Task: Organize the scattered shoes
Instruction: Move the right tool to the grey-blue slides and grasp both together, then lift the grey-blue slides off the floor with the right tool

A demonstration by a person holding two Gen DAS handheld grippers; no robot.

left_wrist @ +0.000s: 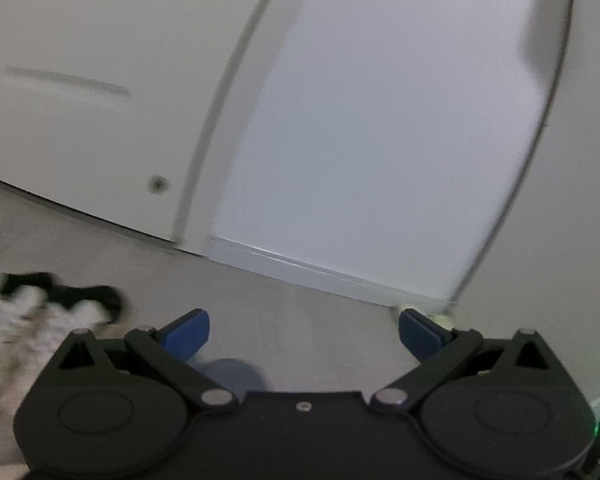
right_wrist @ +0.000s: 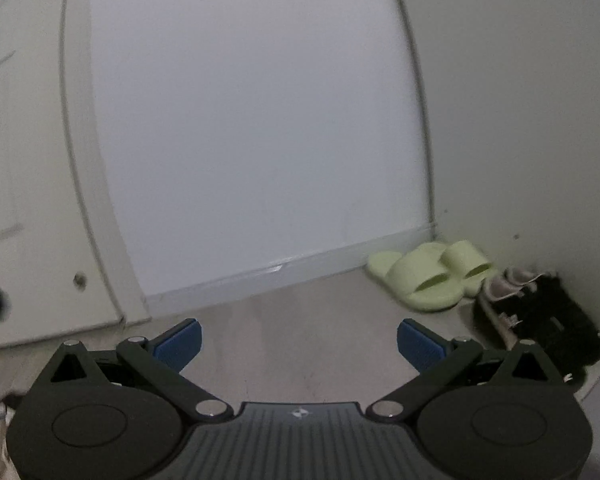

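Note:
In the right wrist view a pair of pale green slides (right_wrist: 432, 276) lies side by side by the wall corner. Beside them on the right sits a pair of dark fuzzy shoes with pinkish lining (right_wrist: 540, 312). My right gripper (right_wrist: 300, 342) is open above bare floor, left of and nearer than those shoes. In the left wrist view a blurred white and black shoe (left_wrist: 32, 312) lies at the left edge. My left gripper (left_wrist: 304, 334) is open over the floor to its right, holding nothing. A sliver of pale green (left_wrist: 444, 320) shows behind the right finger.
A white wall panel with a baseboard (left_wrist: 320, 268) stands ahead, the same panel (right_wrist: 260, 272) in the right wrist view. A cream door (left_wrist: 80, 100) lies to the left. A side wall (right_wrist: 540, 120) closes the corner on the right. Grey floor (right_wrist: 300, 320) stretches between.

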